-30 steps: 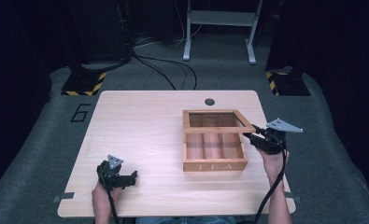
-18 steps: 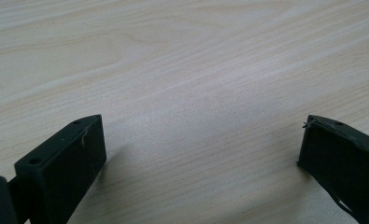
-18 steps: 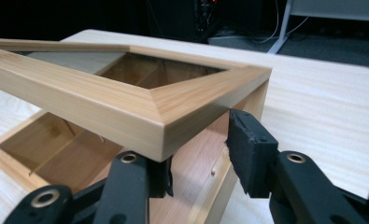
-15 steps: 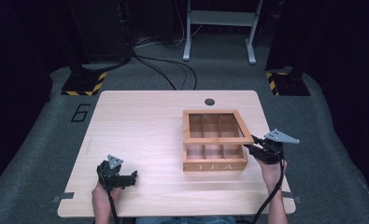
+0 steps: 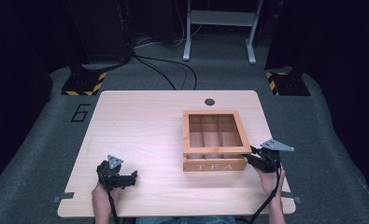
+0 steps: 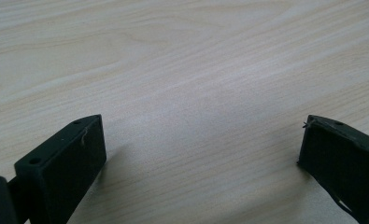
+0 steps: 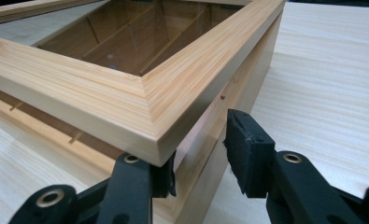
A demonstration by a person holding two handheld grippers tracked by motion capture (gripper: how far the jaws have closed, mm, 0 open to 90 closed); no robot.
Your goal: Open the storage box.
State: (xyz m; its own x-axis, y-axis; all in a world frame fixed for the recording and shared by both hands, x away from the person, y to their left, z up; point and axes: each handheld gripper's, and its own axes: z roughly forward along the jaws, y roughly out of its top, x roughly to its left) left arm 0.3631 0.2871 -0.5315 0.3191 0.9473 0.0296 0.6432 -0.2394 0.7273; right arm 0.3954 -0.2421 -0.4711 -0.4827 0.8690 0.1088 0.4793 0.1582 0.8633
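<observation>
Tea box (image 5: 213, 164) right of table (image 5: 140, 130) middle. Step: lowering glass lid (image 5: 216, 150), near shut. Right gripper (image 5: 251, 155) pinching lid's front corner. Left gripper (image 5: 131, 176) left of box, jaws spread, empty. Next: ease lid flat, release.

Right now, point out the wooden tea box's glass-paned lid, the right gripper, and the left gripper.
glass-paned lid (image 7: 102, 93): right gripper view, near frame rail.
right gripper (image 7: 201, 154): right gripper view, between fingertips.
left gripper (image 6: 201, 140): left gripper view, between fingertips.

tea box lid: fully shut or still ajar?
Ajar. In the right gripper view the lid overhangs its corner with a dark gap above the tea box base; the right gripper sits at that corner.
</observation>
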